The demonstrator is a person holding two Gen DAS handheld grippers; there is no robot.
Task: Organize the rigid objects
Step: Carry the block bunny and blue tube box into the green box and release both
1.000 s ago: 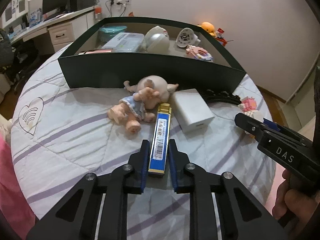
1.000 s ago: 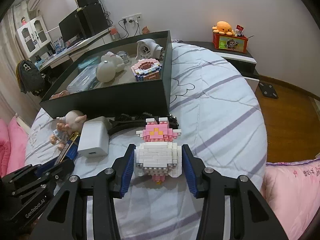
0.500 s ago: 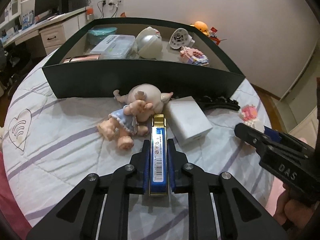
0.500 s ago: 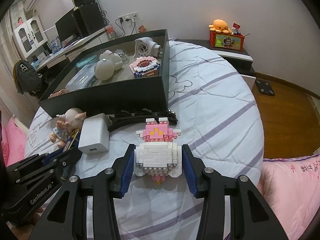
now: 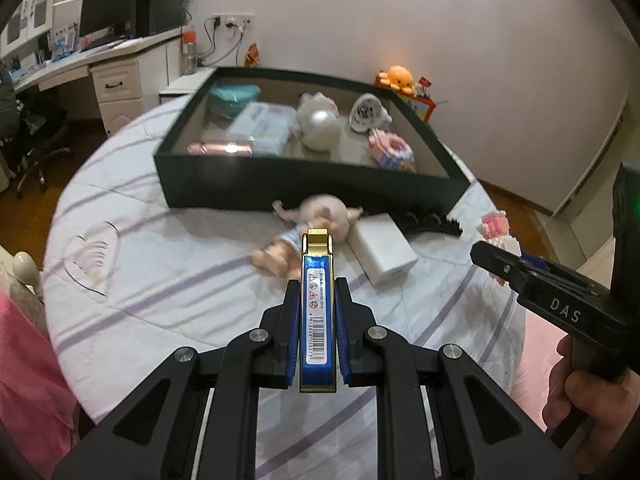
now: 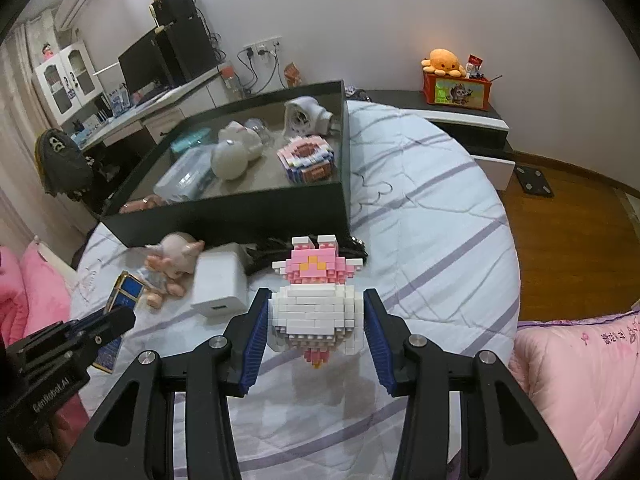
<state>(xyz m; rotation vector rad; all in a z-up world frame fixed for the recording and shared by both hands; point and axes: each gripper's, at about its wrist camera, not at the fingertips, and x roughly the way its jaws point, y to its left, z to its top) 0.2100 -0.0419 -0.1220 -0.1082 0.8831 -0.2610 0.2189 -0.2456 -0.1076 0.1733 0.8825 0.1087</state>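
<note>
The left tongs (image 5: 317,316) are clamped on a slim blue-and-gold rectangular lighter (image 5: 317,312), both blue pads (image 5: 293,320) pressing its long sides, the gold cap pointing away toward the far side of the bed. The lighter is held clear of the white quilt with lilac stripes (image 5: 168,280). The right tongs (image 6: 316,320) are closed on a white-and-pink brick-built figure (image 6: 316,304), their ribbed blue pads (image 6: 254,340) against its white body, its pink head rising beyond the fingertips; the figure appears lifted just off the quilt.

Just past the lighter's tip, a small pink pig-like doll in a pale blue dress (image 5: 312,220) lies on its side on the bed, touching a white rectangular plastic charger block (image 5: 384,250) to its right. Behind the charger, a black toothed hair clip (image 5: 428,224) lies along the foot of a large dark green open box (image 5: 280,184). Inside the box sit a teal lidded container (image 5: 232,98), a clear plastic case (image 5: 264,122), a white round figurine (image 5: 318,124), a white cup-shaped toy (image 5: 368,112), a pink flat item (image 5: 220,148) and a pastel brick-built block (image 5: 390,154). At the far right, an orange plush octopus (image 6: 444,60) tops a red box (image 6: 456,90) on a low shelf. A person's hand (image 5: 584,392) grips the right tool's handle.
</note>
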